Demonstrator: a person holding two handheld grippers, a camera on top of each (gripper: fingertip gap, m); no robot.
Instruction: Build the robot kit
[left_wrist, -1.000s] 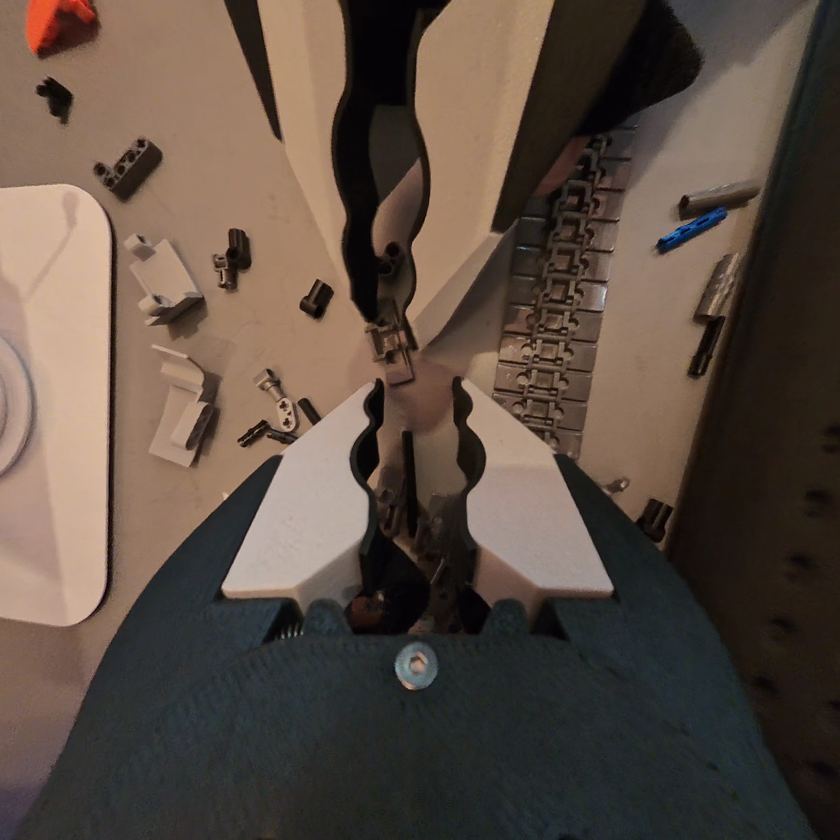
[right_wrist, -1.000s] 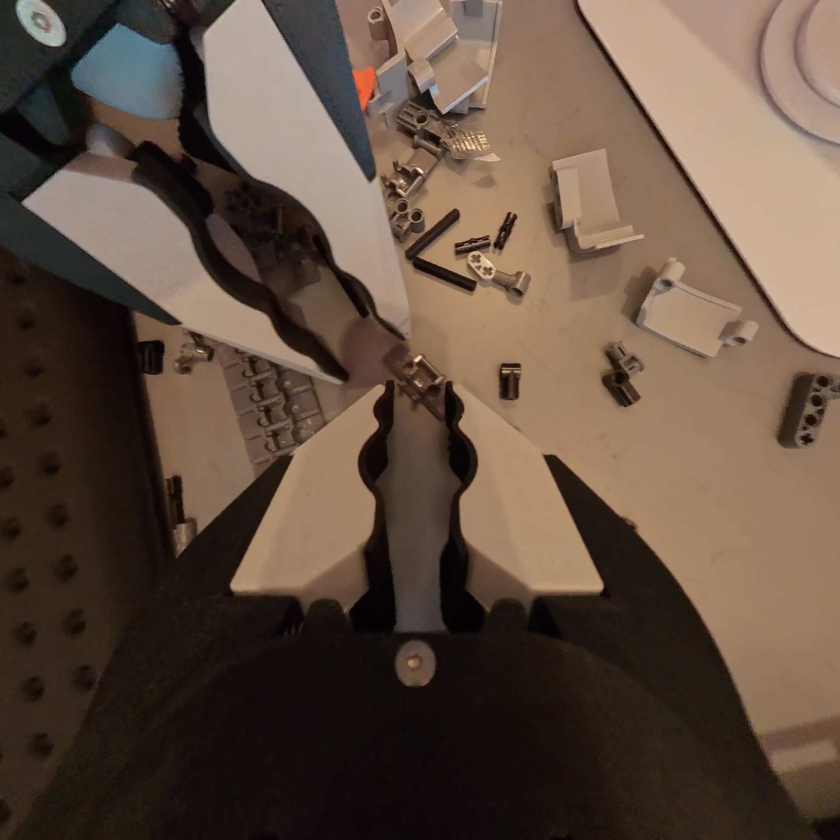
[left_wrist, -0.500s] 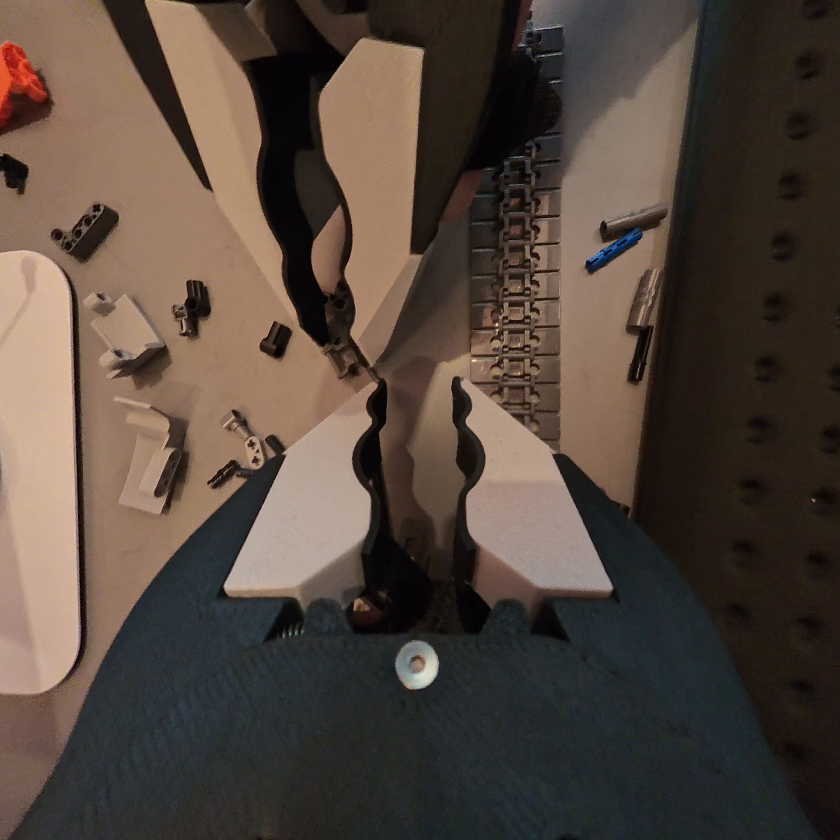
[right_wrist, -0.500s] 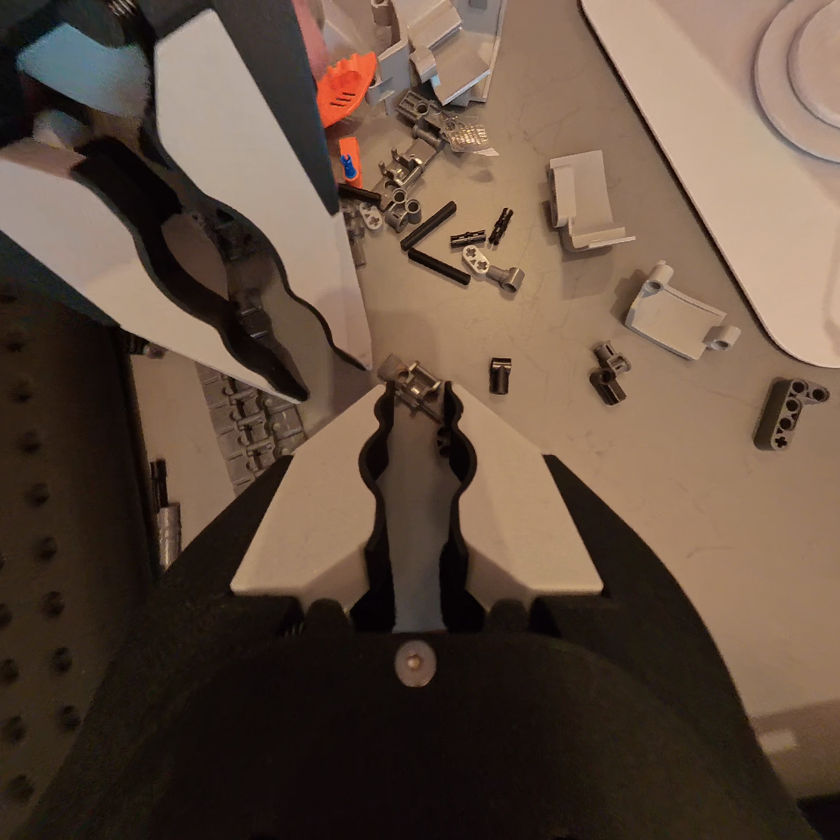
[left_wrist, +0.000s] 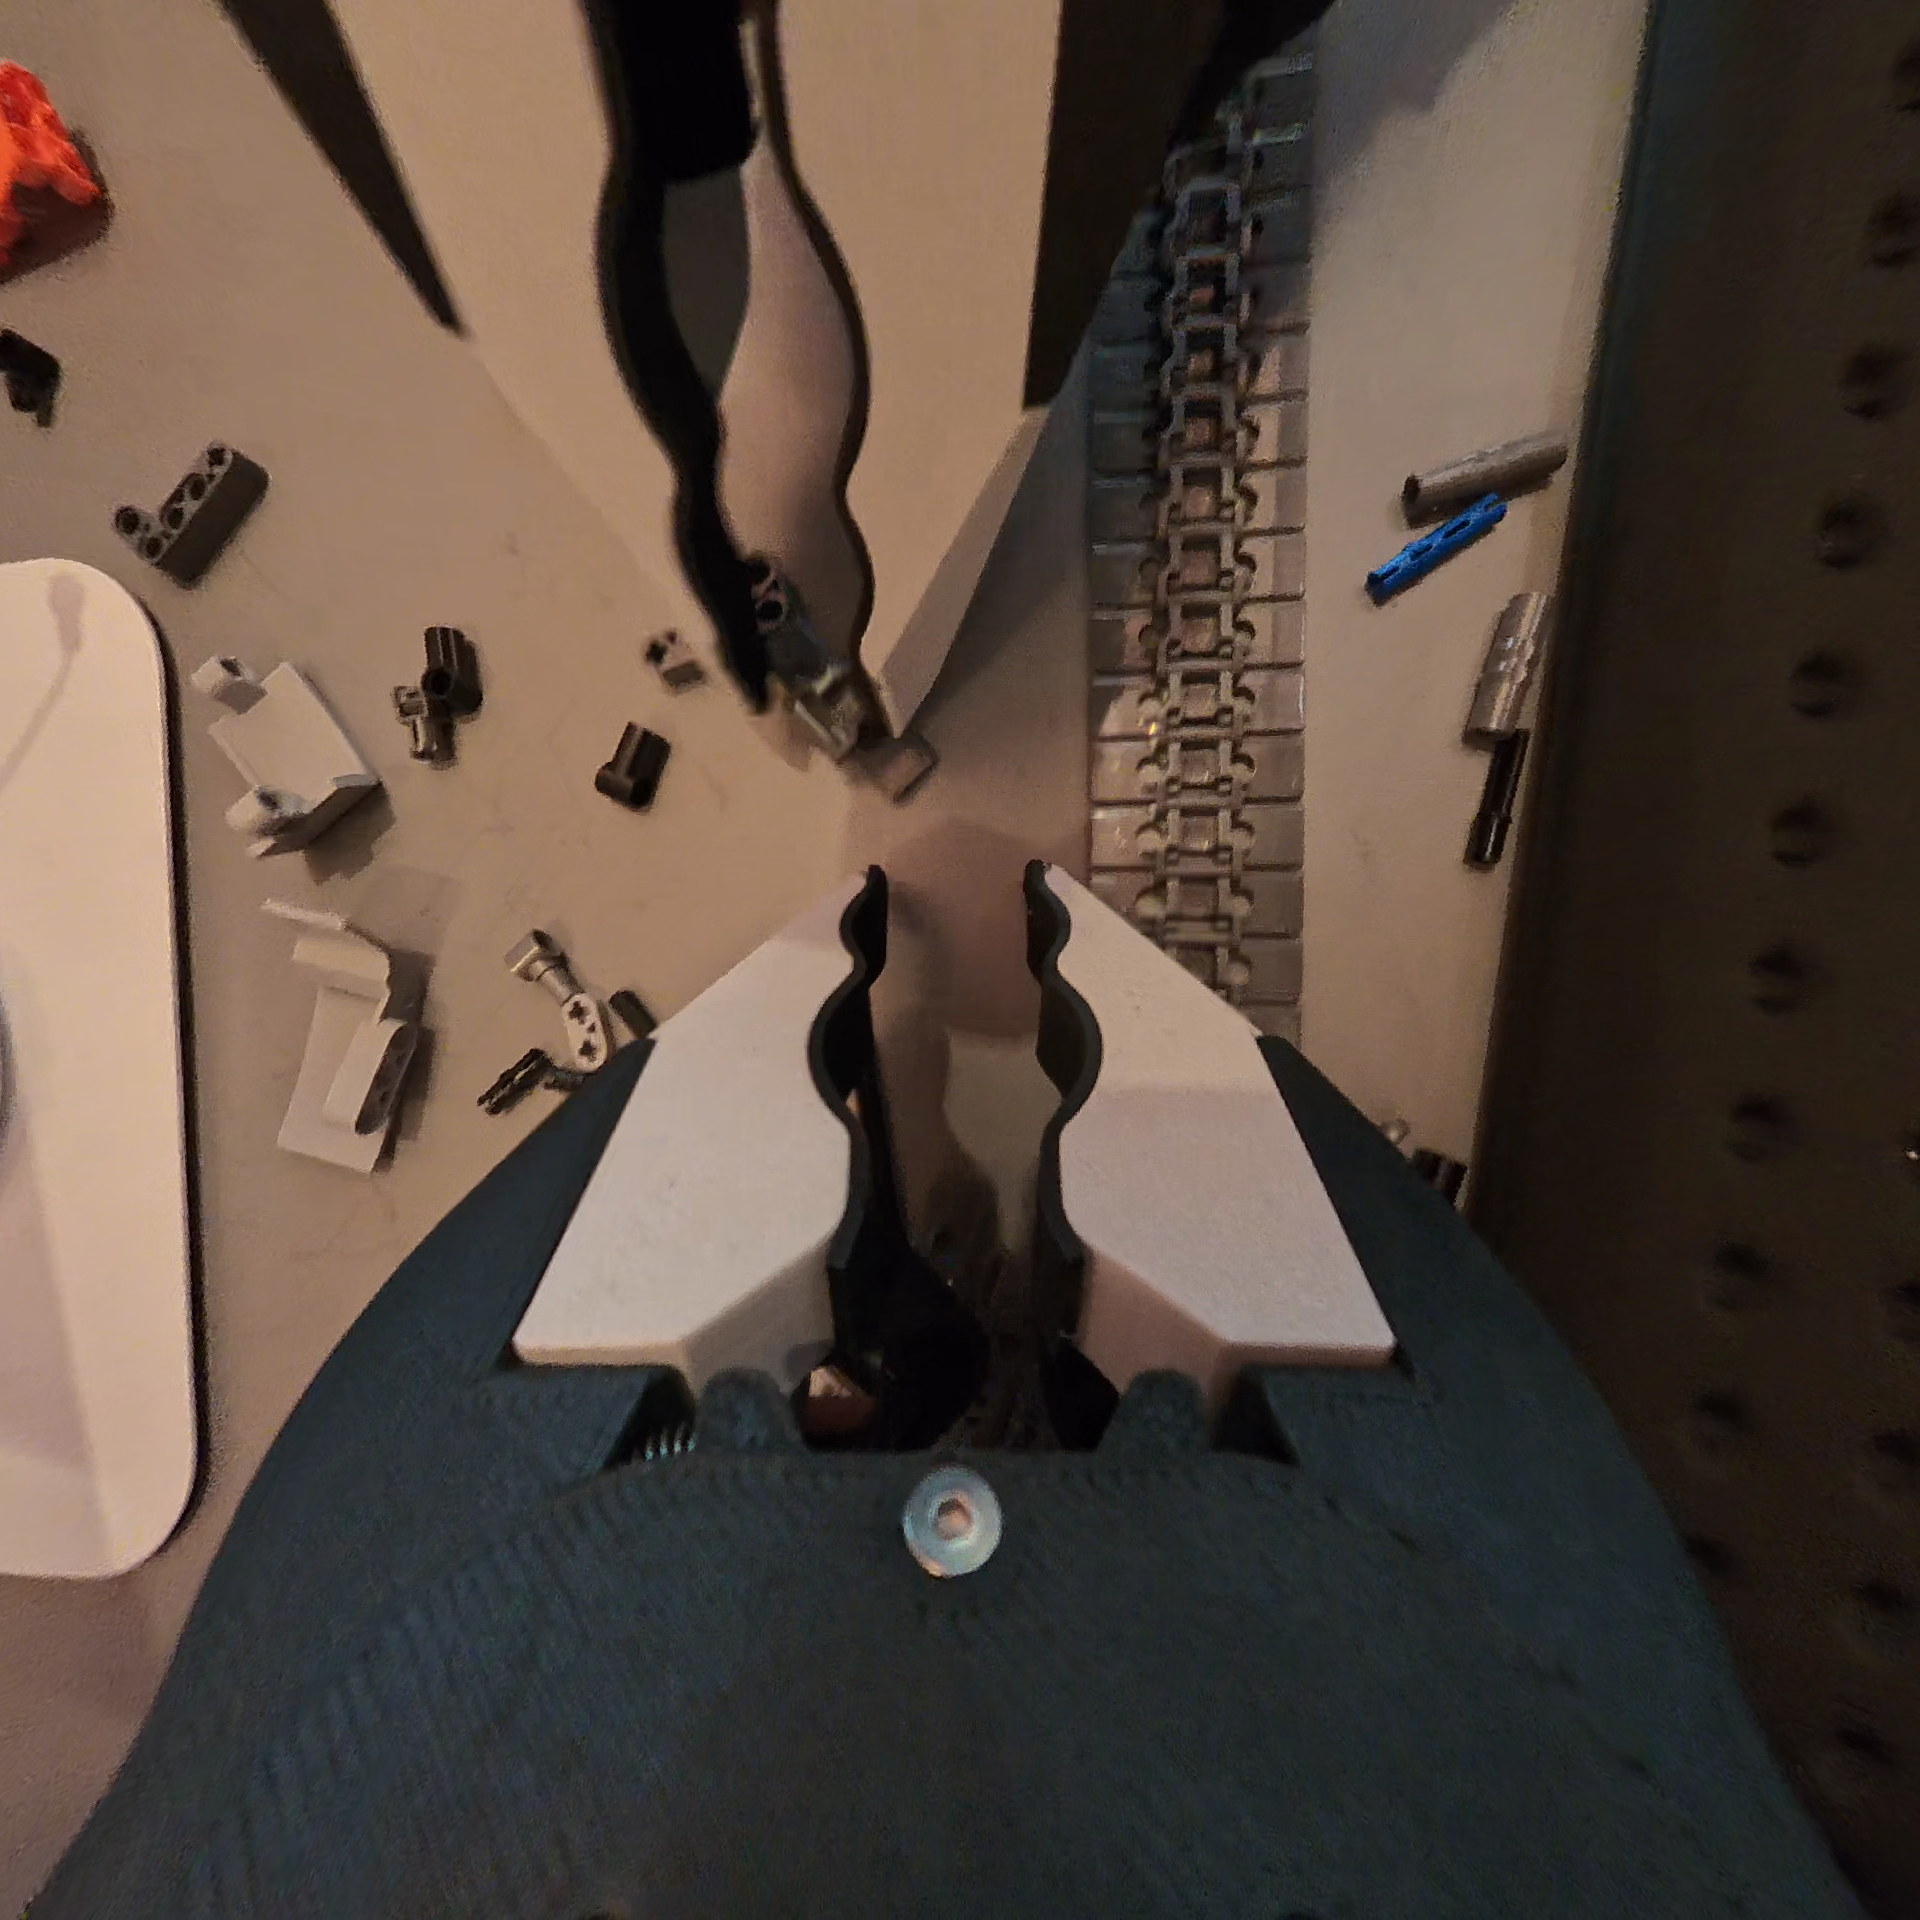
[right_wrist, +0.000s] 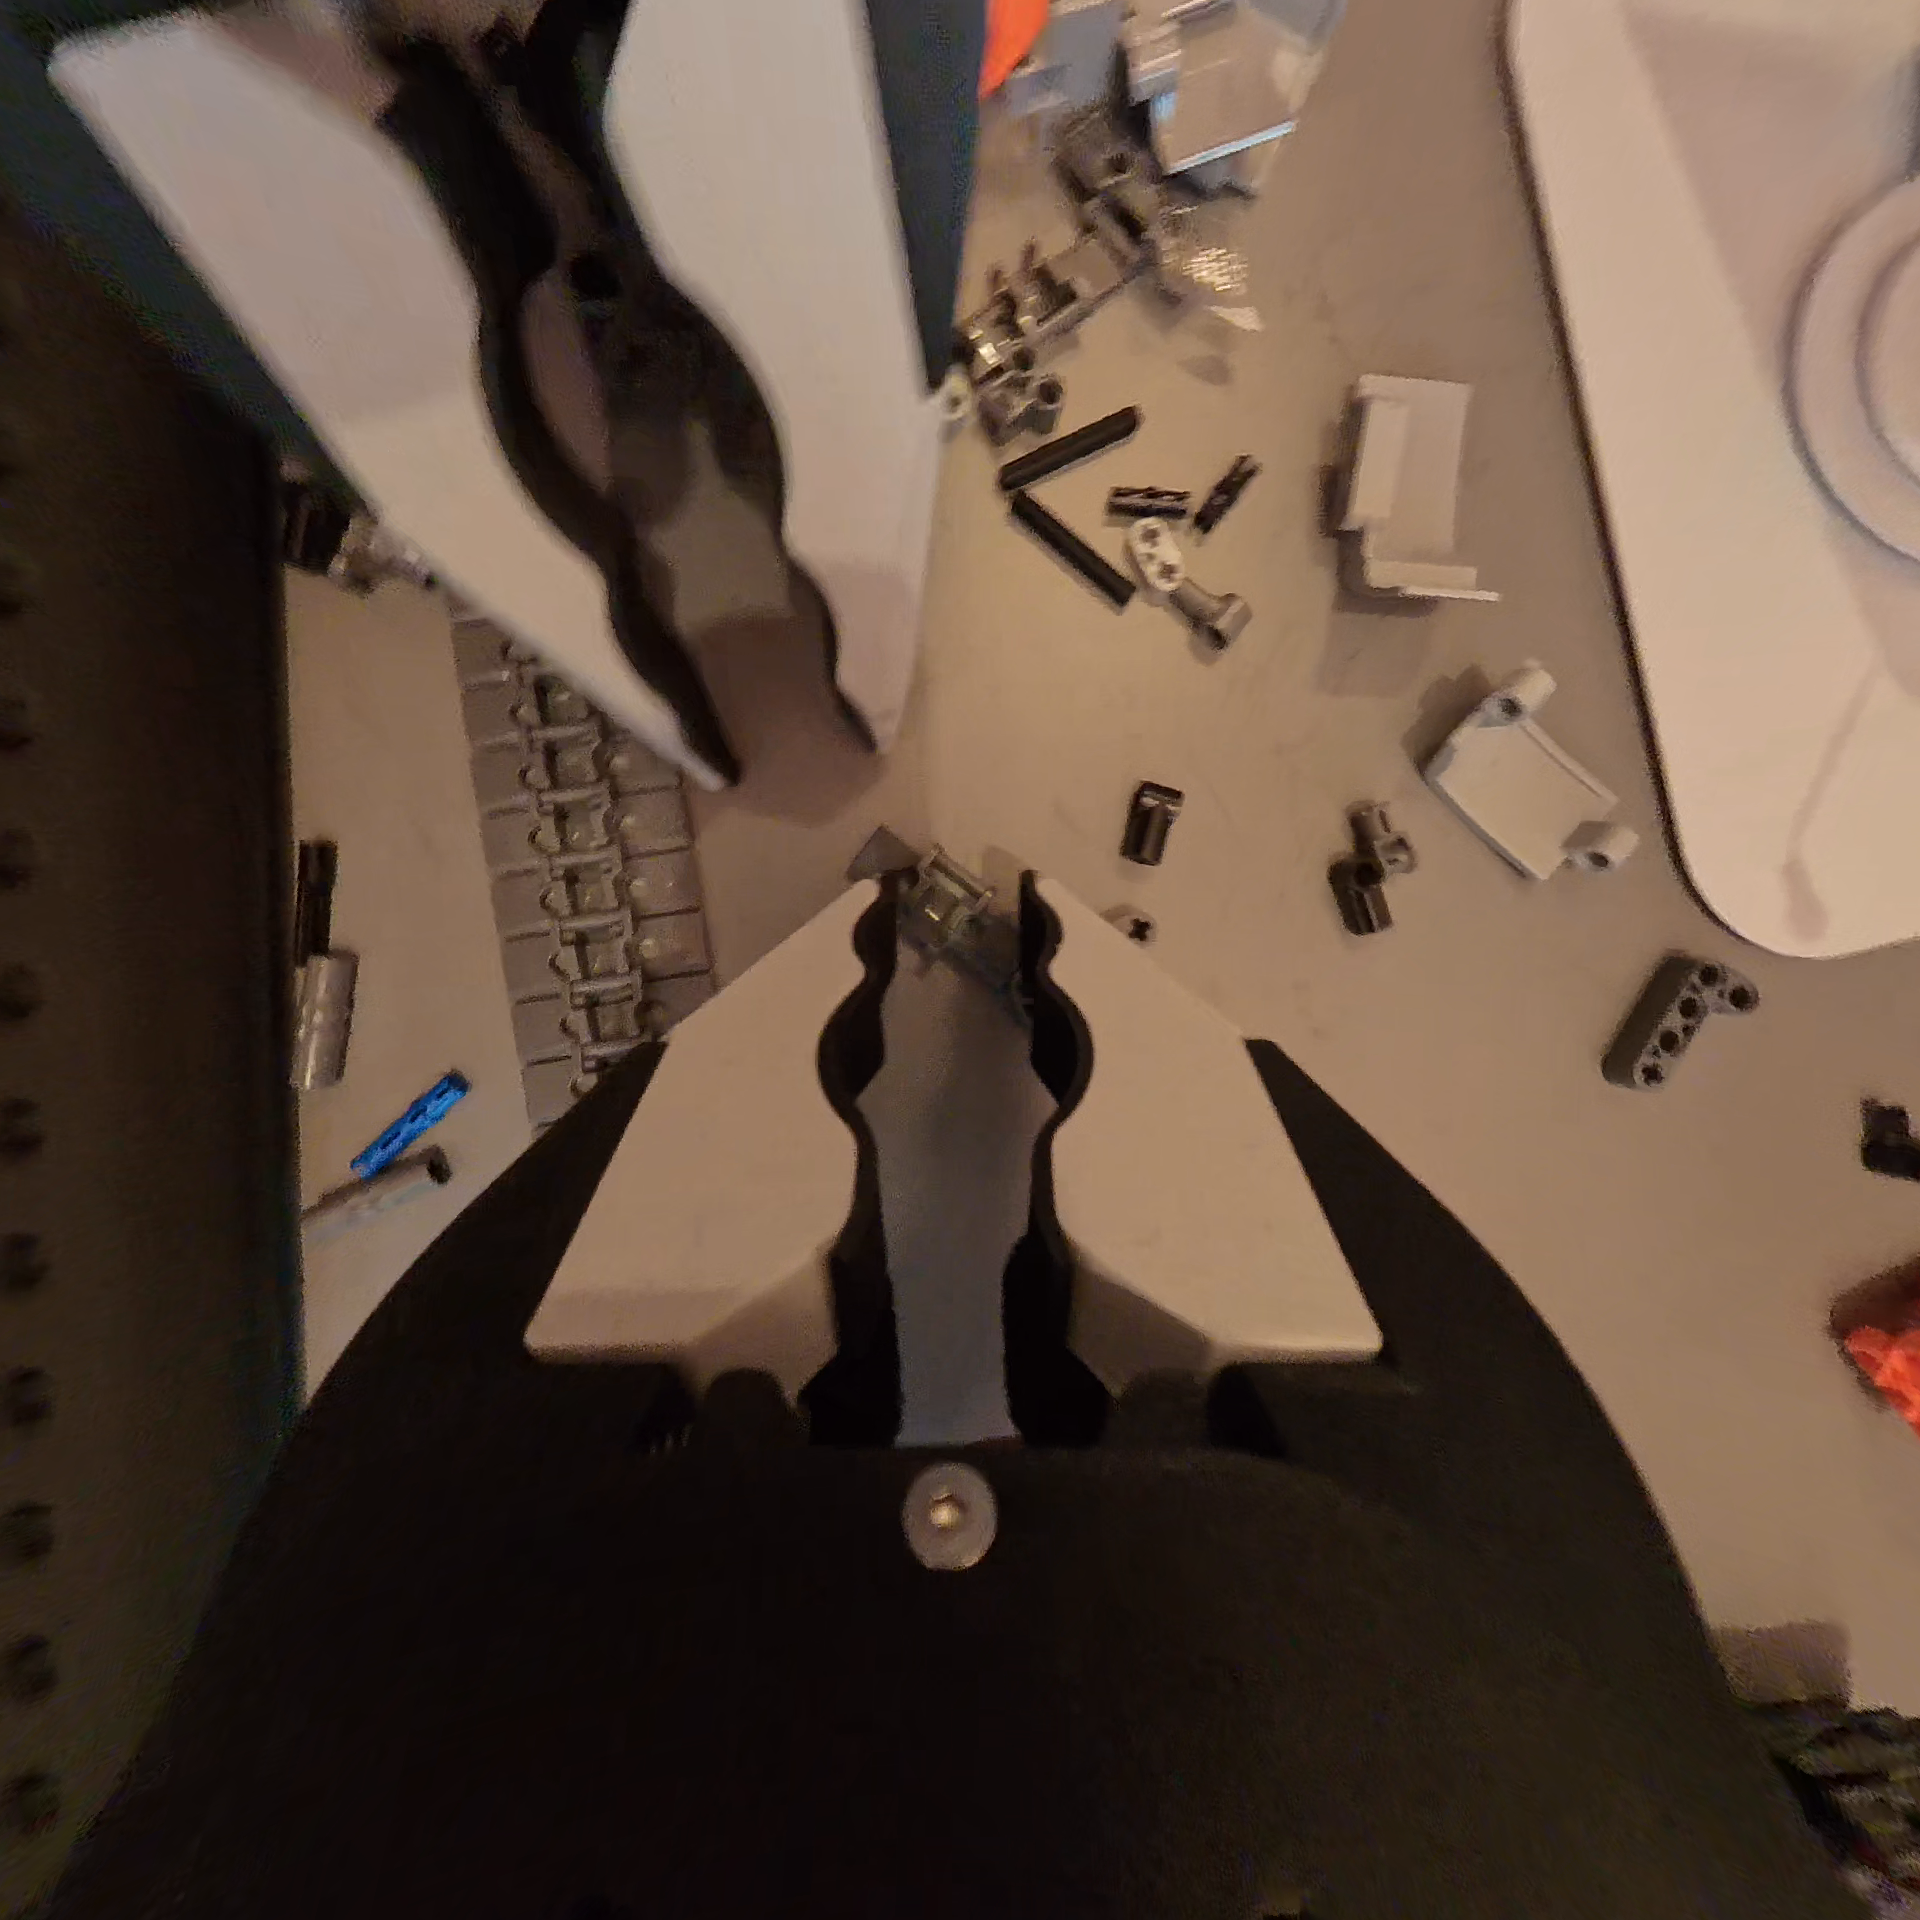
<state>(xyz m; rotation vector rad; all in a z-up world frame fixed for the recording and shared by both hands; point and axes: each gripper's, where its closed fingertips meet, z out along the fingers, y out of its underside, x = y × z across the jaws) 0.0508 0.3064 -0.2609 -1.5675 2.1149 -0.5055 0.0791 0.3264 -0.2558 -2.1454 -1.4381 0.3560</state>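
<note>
**Right gripper pinches a track link; left gripper empty**

The right gripper, at centre frame in its own view, has its fingertips pressed onto a small grey track link, which sits crosswise between the tips and sticks out past them to the upper left. In the left wrist view the same gripper comes down from the top edge, the link at its tips, a flat tab jutting toward lower right.

The left gripper stands spread, nothing between its fingers; only bare table shows in the gap. In the right wrist view it points down from the upper left, tips near the link but apart from it.

A grey track strip lies flat right of centre, running top to bottom. Further right are a blue pin and a grey tube. Loose grey and black parts are scattered at left, among them a grey panel and a dark beam. A white tray fills the left edge. An orange part sits at the upper left corner.
</note>
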